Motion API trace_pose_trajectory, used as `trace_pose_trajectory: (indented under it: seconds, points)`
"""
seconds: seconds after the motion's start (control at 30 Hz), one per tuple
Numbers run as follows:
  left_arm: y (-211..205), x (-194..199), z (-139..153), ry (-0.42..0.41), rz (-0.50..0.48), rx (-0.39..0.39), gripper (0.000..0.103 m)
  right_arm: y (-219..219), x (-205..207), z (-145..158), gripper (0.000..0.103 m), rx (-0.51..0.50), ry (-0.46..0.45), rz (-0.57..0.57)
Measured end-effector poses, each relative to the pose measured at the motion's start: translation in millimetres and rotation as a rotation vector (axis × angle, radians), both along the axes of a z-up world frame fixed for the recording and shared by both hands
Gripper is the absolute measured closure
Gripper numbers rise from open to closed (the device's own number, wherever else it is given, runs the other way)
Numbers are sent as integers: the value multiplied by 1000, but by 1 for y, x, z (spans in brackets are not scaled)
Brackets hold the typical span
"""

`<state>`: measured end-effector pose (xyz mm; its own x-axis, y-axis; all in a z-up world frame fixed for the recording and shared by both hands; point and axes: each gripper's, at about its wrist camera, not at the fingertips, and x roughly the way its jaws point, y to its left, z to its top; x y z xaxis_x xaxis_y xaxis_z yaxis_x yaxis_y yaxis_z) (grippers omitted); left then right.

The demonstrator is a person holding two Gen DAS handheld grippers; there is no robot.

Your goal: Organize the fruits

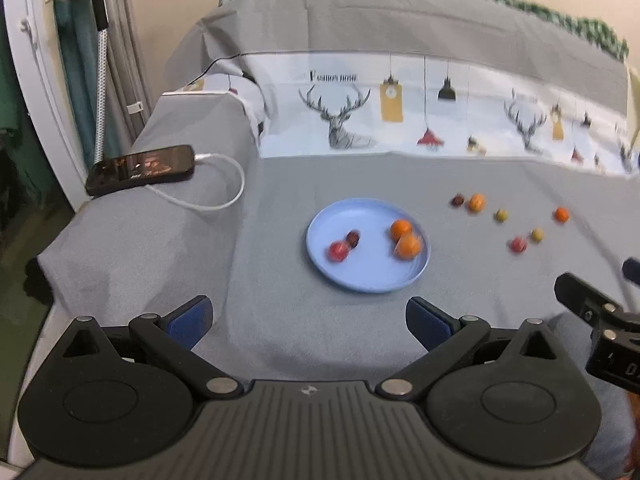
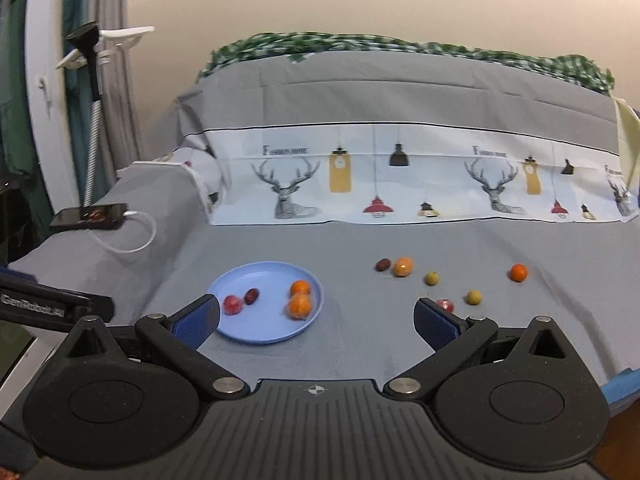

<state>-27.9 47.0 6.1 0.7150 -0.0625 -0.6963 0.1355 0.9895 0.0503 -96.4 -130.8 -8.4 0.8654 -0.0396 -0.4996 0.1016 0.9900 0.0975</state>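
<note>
A blue plate (image 1: 360, 280) (image 2: 240, 280) lies on the grey cloth and holds two oranges (image 1: 406, 240) (image 2: 300, 298), a red fruit (image 1: 338, 251) (image 2: 233, 305) and a dark date (image 1: 352, 237) (image 2: 251, 295). To its right several loose fruits lie on the cloth: a date (image 2: 382, 265), oranges (image 2: 403, 267) (image 2: 518, 272), two yellow-green fruits (image 2: 473, 297) and a red one (image 2: 445, 305); they also show in the left wrist view (image 1: 476, 202). My left gripper (image 1: 309, 322) is open and empty, short of the plate. My right gripper (image 2: 317, 326) is open and empty, between plate and loose fruits.
A phone (image 1: 140, 169) (image 2: 90, 216) with a white cable (image 1: 224, 188) lies on a raised grey ledge at the left. A deer-print cloth (image 2: 400, 184) rises behind the fruits. The right gripper's body (image 1: 600, 320) shows at the right edge of the left wrist view.
</note>
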Motion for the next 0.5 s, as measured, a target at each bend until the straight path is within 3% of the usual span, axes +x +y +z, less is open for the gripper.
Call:
trace_pose_trajectory:
  seconds: [0.27,0.5]
  points:
    - [-42,43,-4,5,-59,35,0,-60,31,-17,1,39,21,-160]
    - [-107,107,-18,65,-109,-28,0,-122,64,-49,1,28,43,-309]
